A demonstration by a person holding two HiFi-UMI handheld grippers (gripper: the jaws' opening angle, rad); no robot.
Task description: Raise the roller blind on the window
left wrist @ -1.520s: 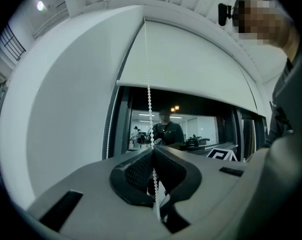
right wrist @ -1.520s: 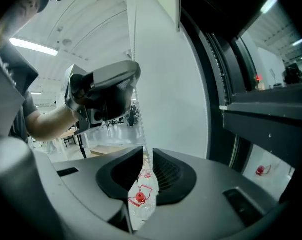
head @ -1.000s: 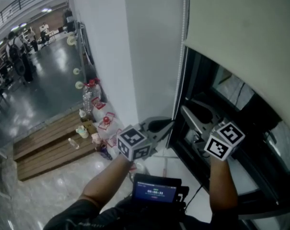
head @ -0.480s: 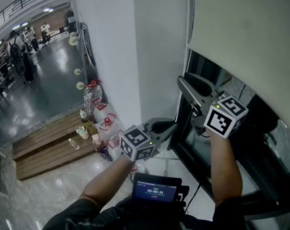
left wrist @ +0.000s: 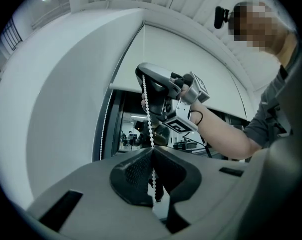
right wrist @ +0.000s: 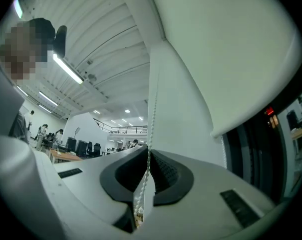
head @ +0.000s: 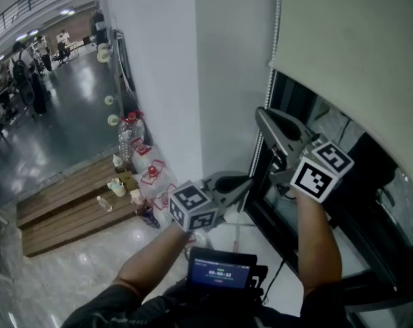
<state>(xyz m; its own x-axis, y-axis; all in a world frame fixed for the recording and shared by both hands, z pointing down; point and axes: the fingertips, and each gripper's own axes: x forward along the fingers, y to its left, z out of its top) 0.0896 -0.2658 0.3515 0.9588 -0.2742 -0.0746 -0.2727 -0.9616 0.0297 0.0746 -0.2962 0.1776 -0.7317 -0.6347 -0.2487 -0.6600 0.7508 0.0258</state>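
Right gripper point(right wrist: 149, 153) rose, jaws closing on the vertically hanging bead chain point(left wrist: 147, 109)

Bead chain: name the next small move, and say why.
Probably open the left tongs, shut on the bead chain below: the right tongs have just been closing on it higher up and can pull down; the blind is only partly raised.

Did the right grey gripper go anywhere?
Yes: the right grey gripper rose toward the cream roller blind's hem, jaws just closing on the white bead chain.

Steep overhead, two upward close-ups.
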